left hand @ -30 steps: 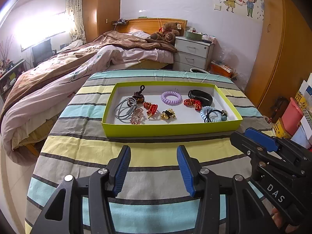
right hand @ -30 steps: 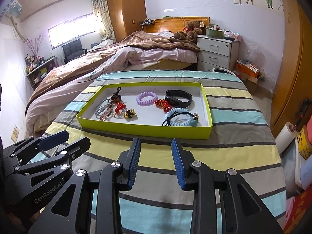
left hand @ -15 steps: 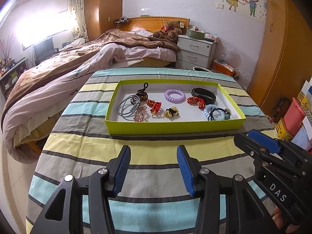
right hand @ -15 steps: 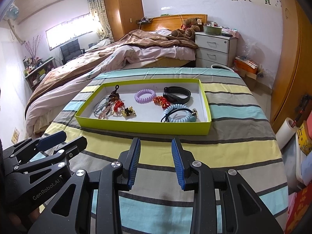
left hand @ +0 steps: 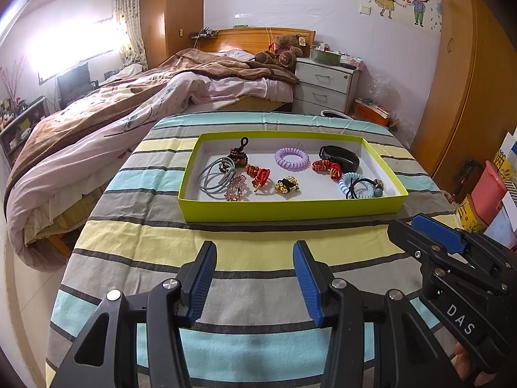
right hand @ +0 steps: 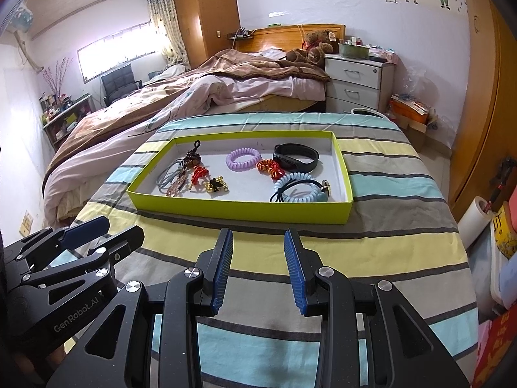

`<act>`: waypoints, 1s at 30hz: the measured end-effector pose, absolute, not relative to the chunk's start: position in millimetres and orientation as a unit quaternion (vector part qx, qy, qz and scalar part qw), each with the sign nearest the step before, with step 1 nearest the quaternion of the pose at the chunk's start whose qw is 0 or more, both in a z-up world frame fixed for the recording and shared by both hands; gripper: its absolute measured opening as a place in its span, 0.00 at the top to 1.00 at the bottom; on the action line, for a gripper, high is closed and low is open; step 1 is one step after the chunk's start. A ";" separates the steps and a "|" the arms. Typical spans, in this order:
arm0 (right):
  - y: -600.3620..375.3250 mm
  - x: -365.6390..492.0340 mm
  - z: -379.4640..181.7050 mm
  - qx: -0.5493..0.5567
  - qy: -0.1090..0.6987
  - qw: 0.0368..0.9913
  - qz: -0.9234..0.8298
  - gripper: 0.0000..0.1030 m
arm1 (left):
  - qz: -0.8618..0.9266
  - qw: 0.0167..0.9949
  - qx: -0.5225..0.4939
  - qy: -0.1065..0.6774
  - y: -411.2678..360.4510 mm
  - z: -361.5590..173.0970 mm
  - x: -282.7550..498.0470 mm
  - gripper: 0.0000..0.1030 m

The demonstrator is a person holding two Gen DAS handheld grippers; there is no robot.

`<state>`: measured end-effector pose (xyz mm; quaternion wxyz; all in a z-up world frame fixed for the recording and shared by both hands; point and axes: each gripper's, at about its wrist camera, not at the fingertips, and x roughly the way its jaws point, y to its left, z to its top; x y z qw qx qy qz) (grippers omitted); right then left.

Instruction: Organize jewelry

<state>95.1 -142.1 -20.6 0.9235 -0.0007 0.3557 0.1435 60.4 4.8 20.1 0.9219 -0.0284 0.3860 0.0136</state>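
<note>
**Both tongs empty and apart; jewelry lies in the green tray**

A striped cloth [left hand: 135, 242] in teal, yellow and grey covers the work surface at the foot of an unmade bed [left hand: 135, 103]. A lime-green tray [left hand: 290, 208] sits flat on the cloth, near its far half.

The left gripper [left hand: 255, 258] hovers over the cloth on the near side of the tray, jaws standing apart with nothing between them. The right gripper [right hand: 258, 249] hovers alongside it, jaws likewise parted and empty. Neither touches the tray.

Inside the tray: a black band [left hand: 339, 158] at the far right, a blue coil tie [left hand: 358, 186] near the right front corner, a grey elastic loop [left hand: 215, 177] at the left, a purple coil tie [left hand: 291, 157] mid-rear, and a gold bead cluster [left hand: 287, 185] at the centre front.
</note>
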 end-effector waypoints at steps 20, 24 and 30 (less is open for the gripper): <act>-141.8 94.7 -20.4 0.000 0.356 0.923 0.143 0.67 | 0.015 0.921 -0.031 0.388 9.2 19.4 60.3 0.53; -141.6 94.3 -20.6 -0.001 0.357 0.923 0.142 0.67 | 0.019 0.922 -0.032 0.386 9.5 19.5 59.9 0.53; -141.6 93.5 -20.9 -0.001 0.357 0.923 0.142 0.67 | 0.019 0.924 -0.034 0.381 9.8 20.8 59.2 0.53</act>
